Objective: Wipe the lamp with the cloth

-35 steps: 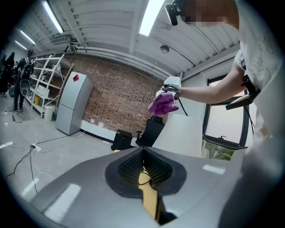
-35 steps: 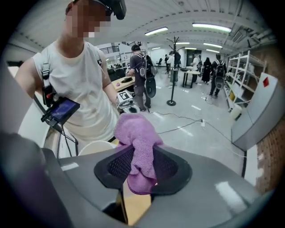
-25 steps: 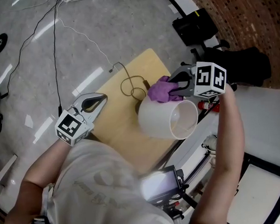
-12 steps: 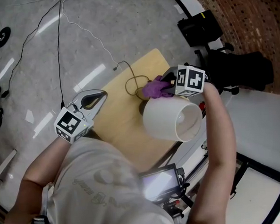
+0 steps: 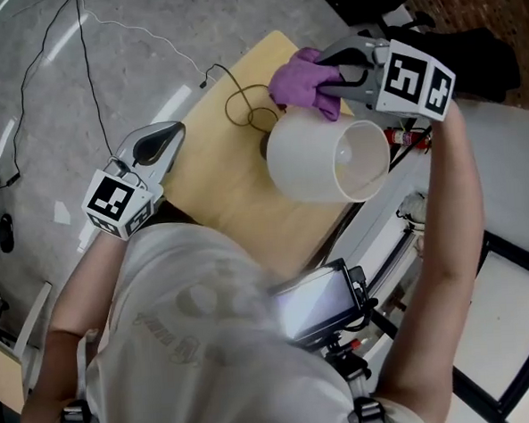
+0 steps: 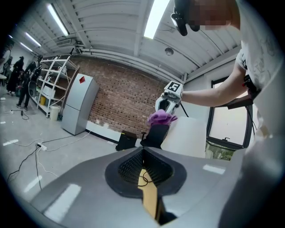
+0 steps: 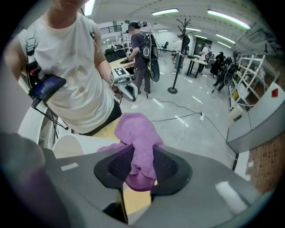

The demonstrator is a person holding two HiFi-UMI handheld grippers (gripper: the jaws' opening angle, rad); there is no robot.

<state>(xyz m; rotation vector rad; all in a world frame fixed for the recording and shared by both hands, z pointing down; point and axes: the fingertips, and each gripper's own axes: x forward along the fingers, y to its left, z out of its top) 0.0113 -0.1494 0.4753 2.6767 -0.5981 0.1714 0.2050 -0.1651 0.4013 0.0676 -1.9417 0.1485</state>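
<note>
— Where's the cloth?
— My right claw [image 5: 329,70] pinches the soft purple cloth [image 5: 294,79] at the far side of the lamp [image 5: 319,158], whose drum shade is smooth and white. It stands on a pale wood table [image 5: 214,191].
— Tips?
— Press lightly, I'd judge, and follow the curve. My left claw [image 5: 164,139] is pressed together and holds nothing.

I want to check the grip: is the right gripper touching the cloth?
Touching. In the right gripper view, the right gripper pinches the cloth between its jaws, with the rest bunched above them.
</note>
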